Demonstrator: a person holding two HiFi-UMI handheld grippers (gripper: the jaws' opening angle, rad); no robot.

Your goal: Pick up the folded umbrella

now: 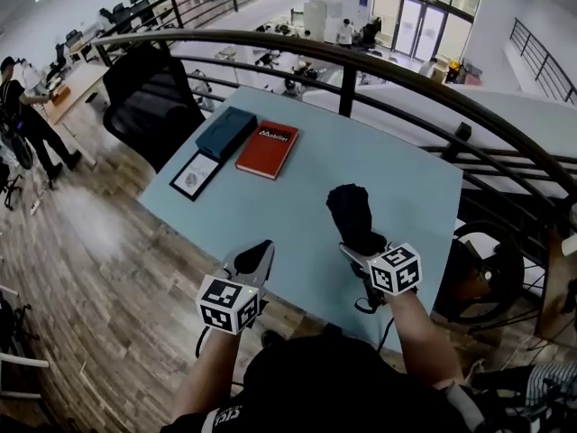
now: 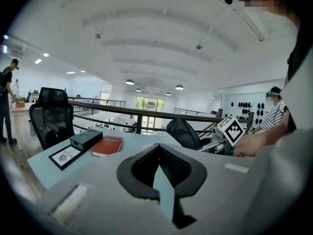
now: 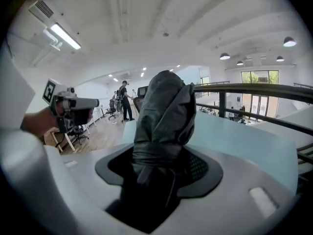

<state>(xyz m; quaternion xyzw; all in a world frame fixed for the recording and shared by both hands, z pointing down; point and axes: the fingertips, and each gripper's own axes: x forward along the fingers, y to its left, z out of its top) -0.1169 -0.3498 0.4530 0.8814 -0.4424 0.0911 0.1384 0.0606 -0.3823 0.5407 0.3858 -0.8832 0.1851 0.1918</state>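
The folded black umbrella (image 1: 352, 213) stands upright in my right gripper (image 1: 359, 242), held clear above the light blue table (image 1: 270, 224) near its front right. In the right gripper view the umbrella (image 3: 164, 111) fills the space between the jaws, and my right gripper (image 3: 159, 160) is shut on its lower part. My left gripper (image 1: 257, 258) hovers at the table's front edge, to the left of the umbrella, jaws together and empty. The left gripper view shows my left gripper (image 2: 157, 153) shut, with the umbrella (image 2: 182, 131) off to the right.
A red book (image 1: 268, 148), a dark blue box (image 1: 225, 133) and a framed card (image 1: 196, 175) lie at the table's far left. A black office chair (image 1: 149, 97) stands beyond them. A dark railing (image 1: 361, 61) curves behind the table. A person (image 1: 22, 106) stands far left.
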